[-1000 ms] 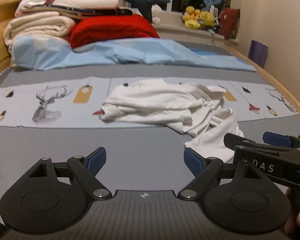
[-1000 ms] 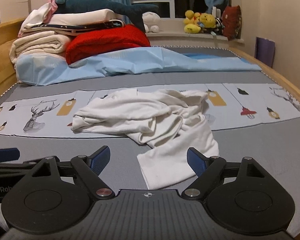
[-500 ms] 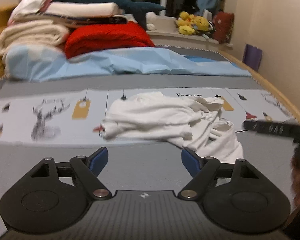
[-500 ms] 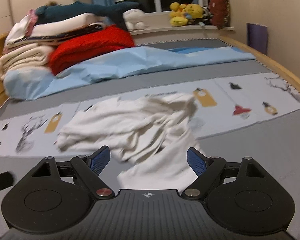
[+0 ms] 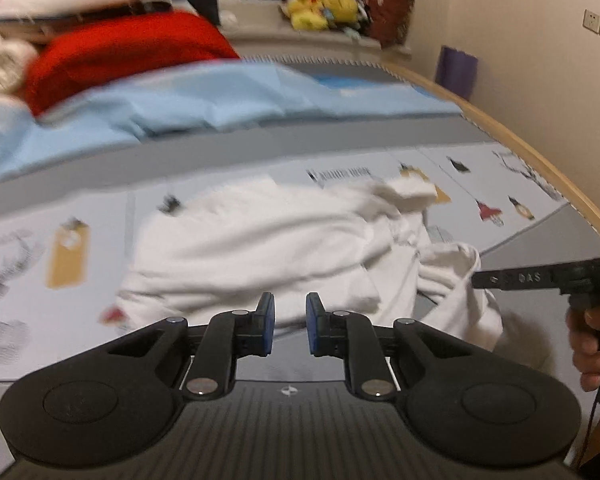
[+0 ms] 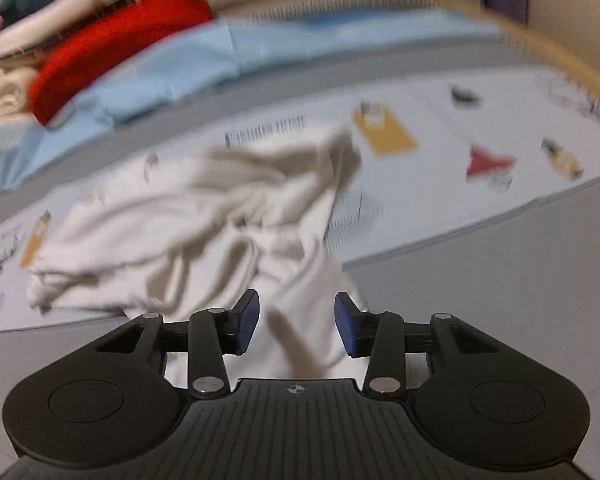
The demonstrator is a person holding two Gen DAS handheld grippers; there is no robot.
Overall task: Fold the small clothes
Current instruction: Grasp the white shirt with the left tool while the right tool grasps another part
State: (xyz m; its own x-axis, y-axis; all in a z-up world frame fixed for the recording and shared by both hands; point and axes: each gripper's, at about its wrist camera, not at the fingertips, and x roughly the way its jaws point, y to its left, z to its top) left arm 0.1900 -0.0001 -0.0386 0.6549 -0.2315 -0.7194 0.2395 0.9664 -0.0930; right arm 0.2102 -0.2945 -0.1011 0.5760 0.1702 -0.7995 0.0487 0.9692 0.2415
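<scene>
Both grippers have dropped closer to the bed since a second ago, and the crumpled white garment [image 5: 268, 240] now fills far more of each wrist view. Then their blue-padded fingers stood wide apart; now both pairs are closing.

On the left gripper [image 5: 290, 326], the fingers [image 5: 266, 322] are drawn in to a narrow gap. They hover at the near edge of the garment, with white cloth and a strip of grey bedspread [image 5: 540, 264] seen through the gap; no cloth is pinched between the pads.

On the right gripper [image 6: 296, 326], the fingers [image 6: 247, 322] are about half spread. A loose flap of the white garment [image 6: 204, 232] lies directly in line between them, though the pads are not pressing on it.

The garment lies in a heap near the middle of the bed, partly on a pale printed panel [image 5: 480, 168] with deer, tags and small red shapes, and partly on the grey bedspread nearer the cameras.

At the right edge of the left wrist view, a hand [image 5: 590, 336] grips the black handle of the other tool, whose tip reaches the garment's right-hand flap.

Farther back lie a light blue sheet [image 5: 220, 100], a red blanket [image 5: 128, 48] and yellow plush toys [image 5: 320, 4]. Both views are motion-blurred.
</scene>
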